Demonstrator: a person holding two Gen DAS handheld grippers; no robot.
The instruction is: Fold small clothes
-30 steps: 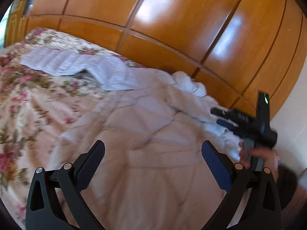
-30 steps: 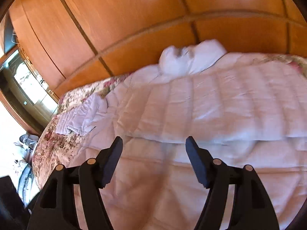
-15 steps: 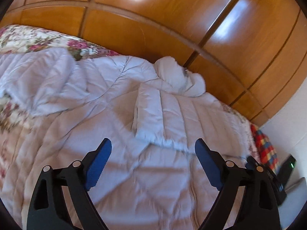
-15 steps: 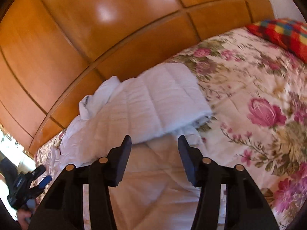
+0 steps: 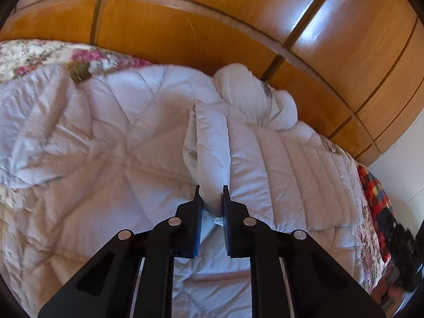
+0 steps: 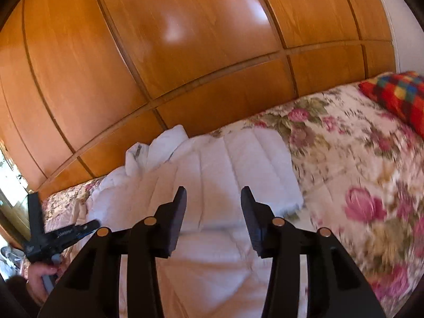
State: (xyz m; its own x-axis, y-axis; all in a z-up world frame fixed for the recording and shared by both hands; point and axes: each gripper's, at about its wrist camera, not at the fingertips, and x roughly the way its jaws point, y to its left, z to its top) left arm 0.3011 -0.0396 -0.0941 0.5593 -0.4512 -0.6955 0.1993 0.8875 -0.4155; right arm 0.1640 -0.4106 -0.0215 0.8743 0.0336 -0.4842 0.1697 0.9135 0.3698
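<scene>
A white quilted jacket [image 5: 148,143] is seen spread over a bed with a flowered bedspread [image 6: 352,164], in front of a wall of brown wooden wardrobe doors [image 5: 212,26]. In the left wrist view the jacket fills the middle and lower part of the frame, its collar [image 5: 254,98] bunched at the upper centre against the doors. One sleeve [image 5: 281,169] is laid folded over the body of the jacket, right of centre, and its raised edge [image 5: 209,148] runs down the middle of the frame into the left gripper [image 5: 210,193]. The fingers [image 5: 197,204] of that gripper are drawn in narrow, the jaws closing, and the fold of white fabric is pinched between them. At the right edge of this view a checked red, blue and yellow cushion [image 5: 376,193] is seen, with the right gripper showing blurred and dark at the lower right. In the right wrist view the folded sleeve [image 6: 238,167] lies at the centre, with the cushion [image 6: 397,92] at the upper right. The right gripper [image 6: 212,196] is held above the white fabric; its fingers [image 6: 180,201] stand moderately apart and the jaws are closing, with the fabric seen beyond them but nothing pressed by them. At the lower left of this view the left gripper [image 6: 87,225] is seen from the side, its handle held by a hand [image 6: 39,273].
</scene>
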